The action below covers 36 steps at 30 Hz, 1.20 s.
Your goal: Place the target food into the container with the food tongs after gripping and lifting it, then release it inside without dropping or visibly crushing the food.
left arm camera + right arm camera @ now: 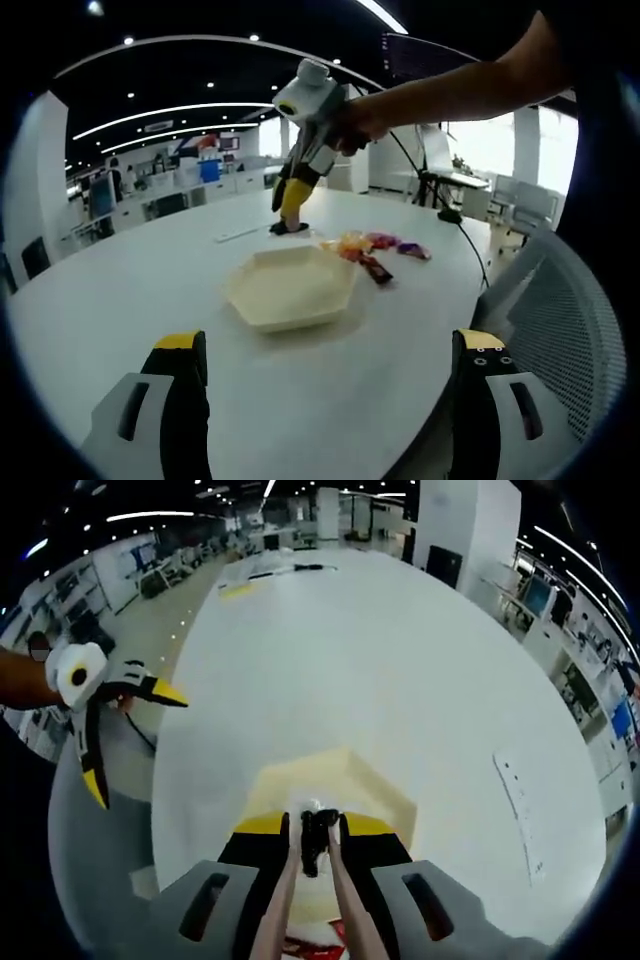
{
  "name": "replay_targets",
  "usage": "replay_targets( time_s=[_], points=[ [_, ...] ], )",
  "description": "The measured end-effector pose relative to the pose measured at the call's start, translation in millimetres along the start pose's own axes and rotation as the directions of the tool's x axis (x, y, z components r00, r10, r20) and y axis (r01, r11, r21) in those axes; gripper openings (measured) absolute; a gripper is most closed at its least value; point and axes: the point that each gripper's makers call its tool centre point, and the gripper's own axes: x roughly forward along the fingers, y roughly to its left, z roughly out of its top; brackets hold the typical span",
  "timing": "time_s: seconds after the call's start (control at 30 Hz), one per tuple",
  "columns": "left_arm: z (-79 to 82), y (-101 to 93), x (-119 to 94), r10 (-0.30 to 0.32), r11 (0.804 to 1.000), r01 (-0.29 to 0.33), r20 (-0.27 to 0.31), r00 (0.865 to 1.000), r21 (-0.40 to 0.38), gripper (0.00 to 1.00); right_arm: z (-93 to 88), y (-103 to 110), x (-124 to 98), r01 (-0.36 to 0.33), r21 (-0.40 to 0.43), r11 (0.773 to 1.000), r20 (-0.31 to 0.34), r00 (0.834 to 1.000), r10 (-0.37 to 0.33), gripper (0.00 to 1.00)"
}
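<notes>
Left gripper view: your left hand-held gripper gapes wide, empty; wrapped sweets beside cream hexagonal tray.
Right gripper view: your right hand-held gripper clamps rose-coloured metal tongs.

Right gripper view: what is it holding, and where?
The right gripper is shut on the tongs, its jaws pressing both arms near the dark tips.

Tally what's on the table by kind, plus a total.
Container: 1
Wrapped snacks: a small pile, about 4; exact count unclear
Tongs, in the right gripper: 1
White strip: 1
Total: about 7
</notes>
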Motion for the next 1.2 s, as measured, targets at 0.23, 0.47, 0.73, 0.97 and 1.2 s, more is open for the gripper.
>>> replay_targets(
  time_s=[0.23, 0.47, 0.73, 0.97, 1.2],
  points=[
    [-0.8, -0.4, 0.1, -0.002, 1.0, 0.002, -0.003, 1.0, -0.001, 0.99, 0.3, 1.5, 1.4, -0.009, -0.009, 1.0, 0.006, 1.0, 0.009, 0.21],
    [-0.7, -0.7, 0.3, -0.003, 1.0, 0.003, -0.003, 1.0, -0.002, 0.99, -0.2, 1.0, -0.8, -0.012, 0.001, 1.0, 0.011, 1.0, 0.012, 0.23],
    [-0.8, -0.3, -0.1, -0.001, 1.0, 0.001, -0.002, 1.0, 0.001, 0.99, -1.0, 1.7, -3.5, -0.01, -0.006, 1.0, 0.014, 1.0, 0.01, 0.23],
    [-1.2, -0.5, 0.1, -0.001, 1.0, 0.001, -0.005, 1.0, 0.004, 0.99, -5.6, 3.6, -7.5, -0.011, -0.004, 1.0, 0.017, 1.0, 0.011, 0.24],
    [-2.4, -0.6, 0.5, -0.002, 1.0, 0.002, -0.01, 1.0, 0.005, 0.99, -14.2, 3.9, -14.9, -0.012, 0.006, 1.0, 0.021, 1.0, 0.012, 0.24]
  ],
)
